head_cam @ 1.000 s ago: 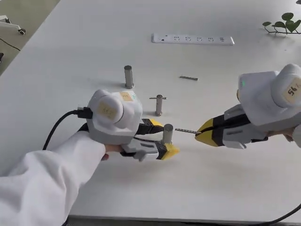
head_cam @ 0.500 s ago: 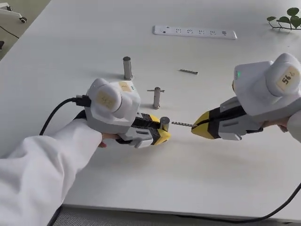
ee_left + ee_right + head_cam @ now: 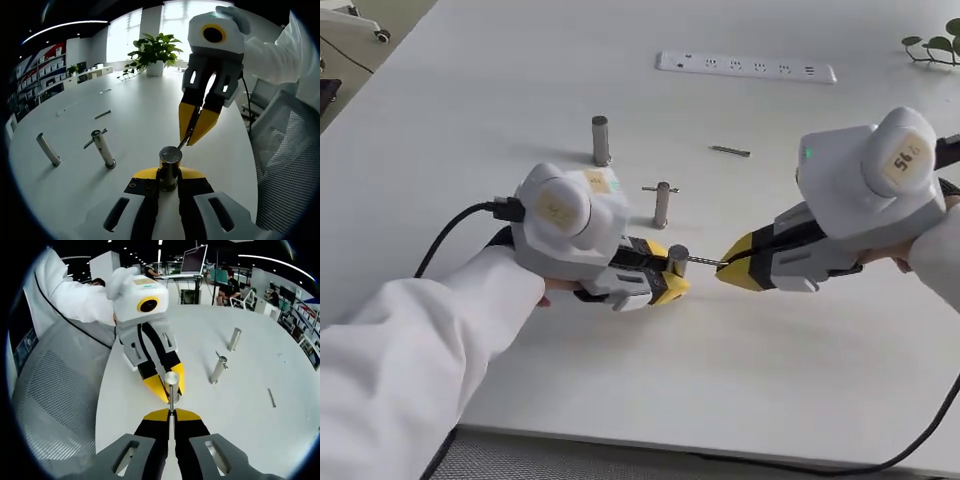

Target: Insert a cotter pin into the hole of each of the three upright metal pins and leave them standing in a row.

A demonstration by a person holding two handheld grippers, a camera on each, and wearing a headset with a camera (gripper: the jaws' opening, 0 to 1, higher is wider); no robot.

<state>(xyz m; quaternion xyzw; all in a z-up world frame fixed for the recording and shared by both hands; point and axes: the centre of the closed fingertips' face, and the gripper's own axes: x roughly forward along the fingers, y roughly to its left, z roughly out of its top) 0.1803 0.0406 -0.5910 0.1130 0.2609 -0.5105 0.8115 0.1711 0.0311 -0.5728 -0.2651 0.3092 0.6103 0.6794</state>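
Three metal pins stand on the white table (image 3: 650,380). My left gripper (image 3: 673,278) is shut on the nearest pin (image 3: 677,260) (image 3: 169,162) (image 3: 171,382), holding it upright. My right gripper (image 3: 724,270) (image 3: 195,137) is shut on a thin cotter pin (image 3: 705,260) whose tip meets the top of that held pin. The middle pin (image 3: 662,204) (image 3: 102,148) (image 3: 218,369) has a cotter pin through its head. The far pin (image 3: 601,140) (image 3: 48,149) (image 3: 234,339) stands bare.
A loose cotter pin (image 3: 731,151) (image 3: 103,114) (image 3: 271,397) lies on the table behind the pins. A white power strip (image 3: 748,67) lies at the far edge, with a plant (image 3: 935,47) at the back right. Black cables trail from both grippers.
The left gripper closed on the nearest pin. The right gripper moved left, bringing the cotter pin's tip up to the pin's head.
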